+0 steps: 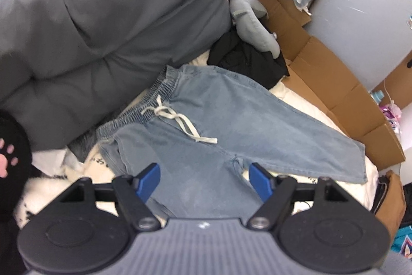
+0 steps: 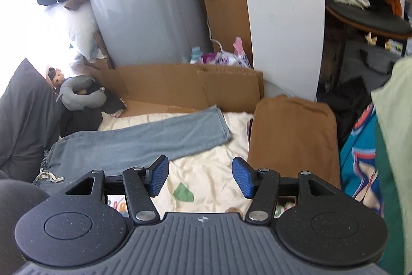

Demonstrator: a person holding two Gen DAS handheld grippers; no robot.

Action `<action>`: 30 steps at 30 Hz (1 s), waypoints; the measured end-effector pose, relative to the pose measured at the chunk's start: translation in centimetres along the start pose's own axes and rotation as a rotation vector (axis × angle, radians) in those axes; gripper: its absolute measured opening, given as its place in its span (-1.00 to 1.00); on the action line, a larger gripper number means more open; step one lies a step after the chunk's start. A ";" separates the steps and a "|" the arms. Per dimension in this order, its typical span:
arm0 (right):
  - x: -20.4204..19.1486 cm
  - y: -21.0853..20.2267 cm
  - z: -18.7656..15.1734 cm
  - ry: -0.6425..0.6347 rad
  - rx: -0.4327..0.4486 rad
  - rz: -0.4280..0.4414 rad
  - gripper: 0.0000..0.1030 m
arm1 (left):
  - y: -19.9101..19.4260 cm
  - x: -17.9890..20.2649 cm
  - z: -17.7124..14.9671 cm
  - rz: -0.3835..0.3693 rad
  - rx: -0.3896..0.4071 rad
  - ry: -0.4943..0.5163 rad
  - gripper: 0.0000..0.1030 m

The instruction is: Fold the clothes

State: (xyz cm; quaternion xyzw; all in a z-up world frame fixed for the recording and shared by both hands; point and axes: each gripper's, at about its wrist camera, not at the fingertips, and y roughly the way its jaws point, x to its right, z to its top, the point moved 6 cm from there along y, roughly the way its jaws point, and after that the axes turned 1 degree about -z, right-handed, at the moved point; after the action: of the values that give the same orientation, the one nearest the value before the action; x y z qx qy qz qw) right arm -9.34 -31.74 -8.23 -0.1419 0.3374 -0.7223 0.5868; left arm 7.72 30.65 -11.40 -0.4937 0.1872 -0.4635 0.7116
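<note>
I see my left hand-held gripper open above light-blue jeans spread flat on the bed.

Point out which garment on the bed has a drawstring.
The light blue jeans: a white cord is tied at their elastic waistband. The black garment beside them shows none.

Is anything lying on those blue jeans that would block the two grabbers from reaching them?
Nothing visible does. The jeans lie flat and uncovered on the cream bedsheet; both the left gripper and the right gripper are open above them.
</note>
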 end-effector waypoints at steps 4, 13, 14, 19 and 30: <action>0.5 1.6 -2.6 0.018 -0.008 0.001 0.19 | 1.3 -1.0 -1.1 0.022 -0.008 -0.026 0.52; 0.3 5.5 -8.0 0.033 -0.048 0.009 0.19 | 3.9 -2.8 -3.5 0.067 -0.033 -0.084 0.51; 0.3 6.0 -8.6 0.039 -0.057 0.006 0.19 | 4.2 -3.0 -3.7 0.071 -0.031 -0.088 0.51; 0.4 8.5 -11.5 0.042 -0.123 -0.016 0.19 | 6.2 -3.9 -4.7 0.079 -0.035 -0.095 0.50; -1.2 13.0 -18.1 0.020 -0.282 0.024 0.19 | 12.5 -5.4 -8.8 0.092 -0.130 -0.132 0.24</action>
State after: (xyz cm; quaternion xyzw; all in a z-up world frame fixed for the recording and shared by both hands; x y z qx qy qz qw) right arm -10.11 -25.88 -29.69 -0.2117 0.4433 -0.6621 0.5660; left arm 4.64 31.57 -27.29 -0.5593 0.1922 -0.3836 0.7093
